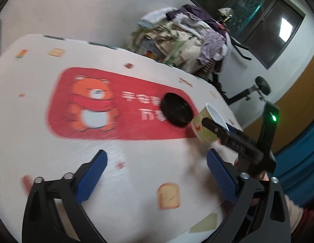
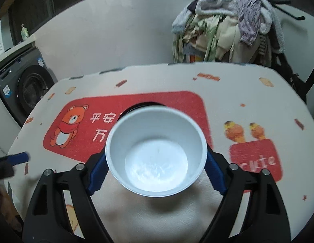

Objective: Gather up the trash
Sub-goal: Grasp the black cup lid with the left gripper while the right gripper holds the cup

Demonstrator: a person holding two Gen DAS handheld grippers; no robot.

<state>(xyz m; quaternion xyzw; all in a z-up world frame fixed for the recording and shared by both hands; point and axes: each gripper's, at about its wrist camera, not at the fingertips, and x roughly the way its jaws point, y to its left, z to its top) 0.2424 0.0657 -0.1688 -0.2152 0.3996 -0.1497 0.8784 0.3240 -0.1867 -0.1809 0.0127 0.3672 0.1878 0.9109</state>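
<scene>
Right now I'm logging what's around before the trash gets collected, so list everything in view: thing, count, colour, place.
paper bowl: one, white inside, yellowish printed outside, between the right tongs' pads
black round item: one, black, on the red bear panel just behind the bowl; blurred, cannot tell what it is
tablecloth: one, cream with red bear panel and toast prints, covering the table
clothes pile: one heap, beige, purple and white, behind the table
washing machine: one, grey, left of the table
window: one, dark, far wall
left tongs: one, black with blue pads, open over bare cloth
right tongs: one, black with blue pads, closed on the bowl
</scene>
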